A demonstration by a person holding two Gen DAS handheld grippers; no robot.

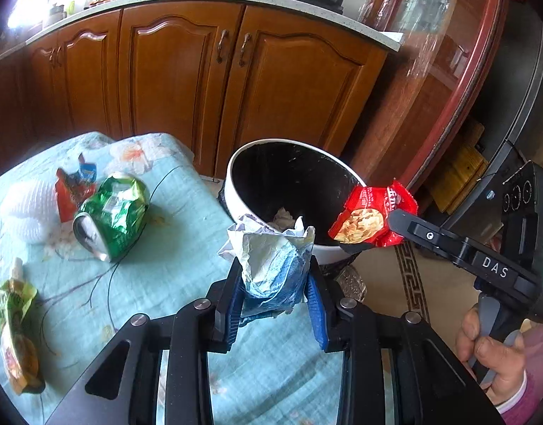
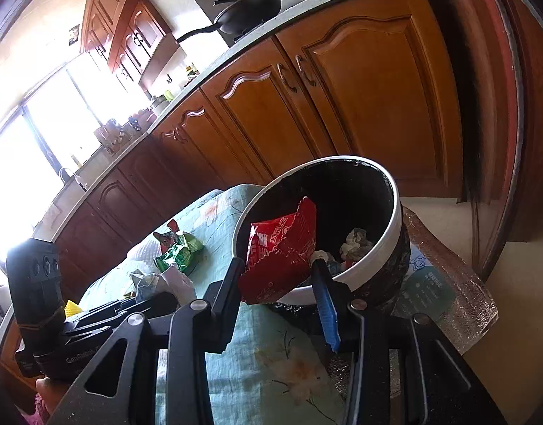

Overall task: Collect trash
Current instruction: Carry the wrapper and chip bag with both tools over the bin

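Both grippers are loaded and aimed at the bin (image 1: 289, 191) beside the table (image 1: 186, 212), so each piece can be dropped straight in. The left gripper (image 1: 276, 283) is clamped on a crumpled blue-white wrapper (image 1: 275, 265), held short of the white rim. The right gripper (image 2: 278, 269) is closed on a red snack packet (image 2: 282, 248), held over the bin mouth, likely for release first. A green bag (image 1: 114, 209), a small red wrapper (image 1: 71, 191) and a yellow-green pouch (image 1: 16, 326) are left on the tablecloth, uncollected.
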